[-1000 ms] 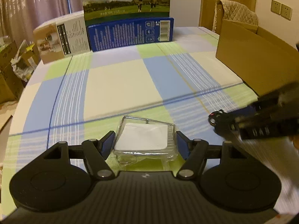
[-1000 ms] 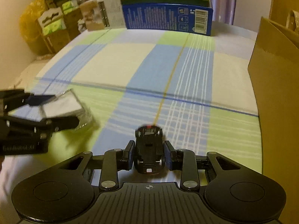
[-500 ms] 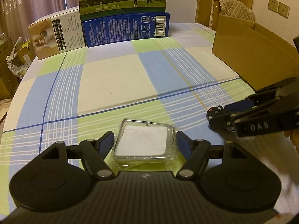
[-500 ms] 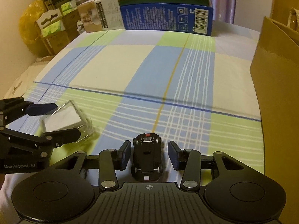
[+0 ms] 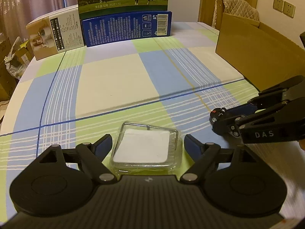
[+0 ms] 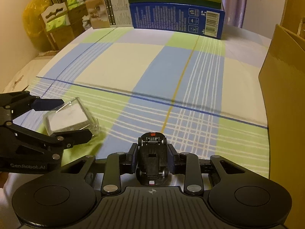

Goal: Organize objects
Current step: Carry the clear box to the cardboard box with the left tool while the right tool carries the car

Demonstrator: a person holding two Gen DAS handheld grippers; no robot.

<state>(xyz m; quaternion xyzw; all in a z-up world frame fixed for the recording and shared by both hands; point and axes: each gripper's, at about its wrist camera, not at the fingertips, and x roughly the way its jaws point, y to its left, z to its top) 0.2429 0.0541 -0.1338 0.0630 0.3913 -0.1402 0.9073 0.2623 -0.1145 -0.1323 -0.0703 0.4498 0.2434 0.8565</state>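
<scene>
We are gripping the toy car (image 6: 152, 158) squarely in the right tongs (image 6: 152, 159), while the left tongs (image 5: 147, 147), spread open, are straddling the clear case (image 5: 145, 148) at 6 o'clock on the bench (image 5: 114, 80).

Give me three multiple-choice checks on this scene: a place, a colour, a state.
1. The brown cardboard box stands: A) on the checked table's right side B) behind the milk carton C) between the hand-held grippers
2. The small toy car is: A) white B) black C) yellow
3. The right hand-held gripper is: A) open, empty B) shut on the car C) shut on a clear case
Answers: 1A, it fills both views' right side; 2B, dark chassis; 3B, both pads press its sides.
</scene>
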